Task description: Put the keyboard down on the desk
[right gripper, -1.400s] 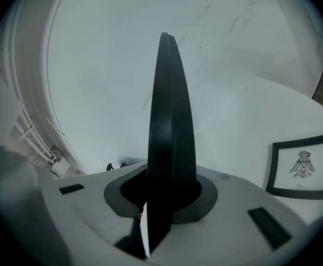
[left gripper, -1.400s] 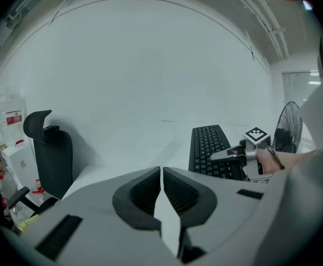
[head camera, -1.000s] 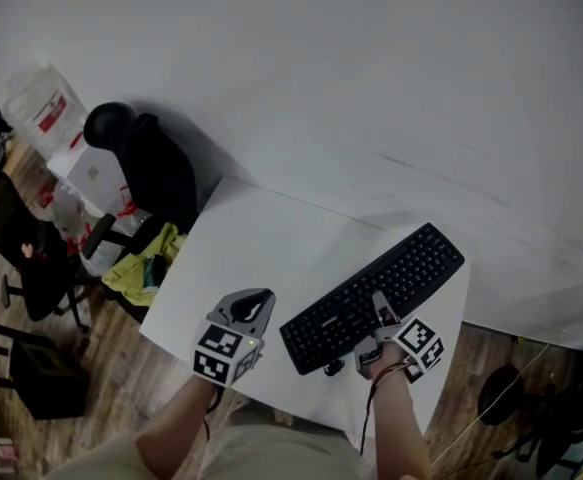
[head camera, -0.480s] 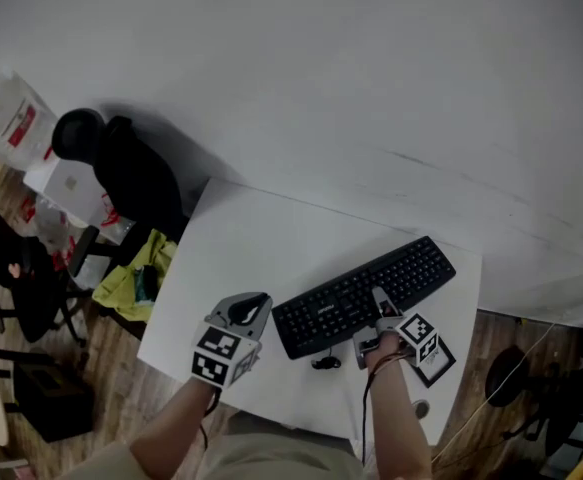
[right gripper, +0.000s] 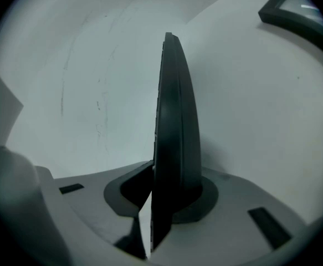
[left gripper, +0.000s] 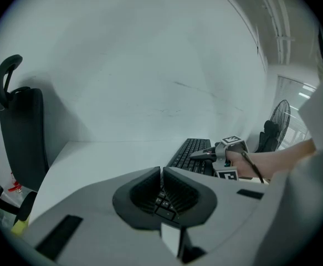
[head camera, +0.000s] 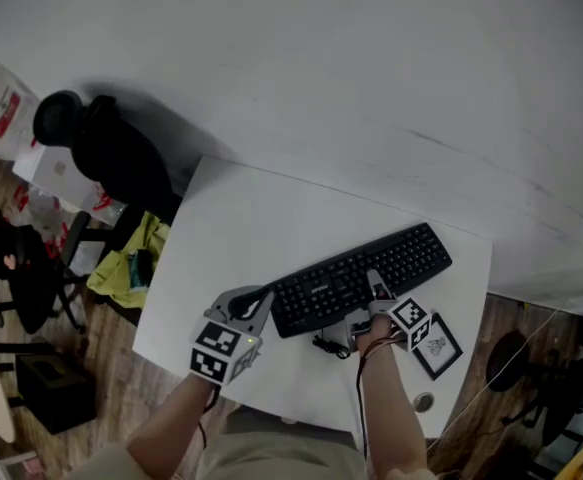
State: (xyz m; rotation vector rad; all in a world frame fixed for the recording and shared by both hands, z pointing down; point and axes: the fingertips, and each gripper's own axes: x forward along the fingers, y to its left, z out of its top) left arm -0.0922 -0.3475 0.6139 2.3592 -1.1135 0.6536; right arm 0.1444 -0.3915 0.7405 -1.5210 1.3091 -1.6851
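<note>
Tongs in both hands work above a white table (head camera: 251,228) that stands against a pale, scuffed wall (head camera: 371,68). Wooden floor (head camera: 101,408) and a dark office chair (head camera: 111,153) lie off to the left.

The table is mostly bare and level, with plenty of free room behind and to the left of the keyboard (head camera: 361,273). The keyboard sits over the table's near right part. Its long axis runs from near left up to far right, slanted to the table's edges. I cannot tell whether its underside rests on the top already or hangs just above it.

The right tongs (head camera: 374,286) are pinching the keyboard's near long edge about midway. The right gripper view looks along the slab edge-on, with the jaws pressed on either face. So the keyboard stretches to both sides of that grip, and lowering it flat is a matter for the right hand.

The left tongs (head camera: 261,298) are pressed together with nothing between them. Their tips are just beside the keyboard's left end, which lies ahead and to the right of them.

A small framed card (head camera: 436,346) lies near the right hand, and a dark cable (head camera: 329,346) trails below the near edge.
</note>
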